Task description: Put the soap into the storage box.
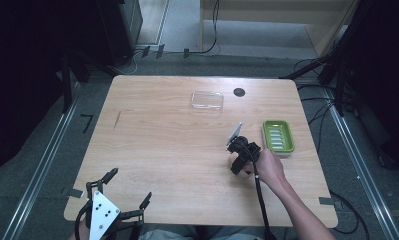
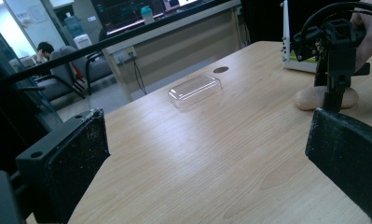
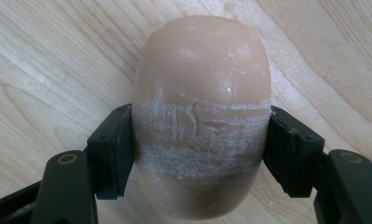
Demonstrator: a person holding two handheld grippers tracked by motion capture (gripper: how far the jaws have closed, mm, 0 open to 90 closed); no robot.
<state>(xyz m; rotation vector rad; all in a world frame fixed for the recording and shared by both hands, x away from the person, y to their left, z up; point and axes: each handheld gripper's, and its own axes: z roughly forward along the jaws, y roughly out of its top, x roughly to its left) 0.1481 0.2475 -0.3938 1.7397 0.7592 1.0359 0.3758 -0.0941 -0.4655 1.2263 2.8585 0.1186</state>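
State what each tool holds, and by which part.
Right tool clamps the tan soap bar across its middle, at both long sides. Left tool is open and holds nothing.

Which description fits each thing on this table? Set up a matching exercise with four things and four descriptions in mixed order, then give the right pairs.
Things:
1. soap bar
2. green soap dish
3. clear lid
4. left gripper

Descriptions:
A. lying alone near the far edge
B. open, at the near edge
C. clamped between two black jaws
D. beside the right gripper, near the table's right edge

Pairs: 1-C, 2-D, 3-A, 4-B
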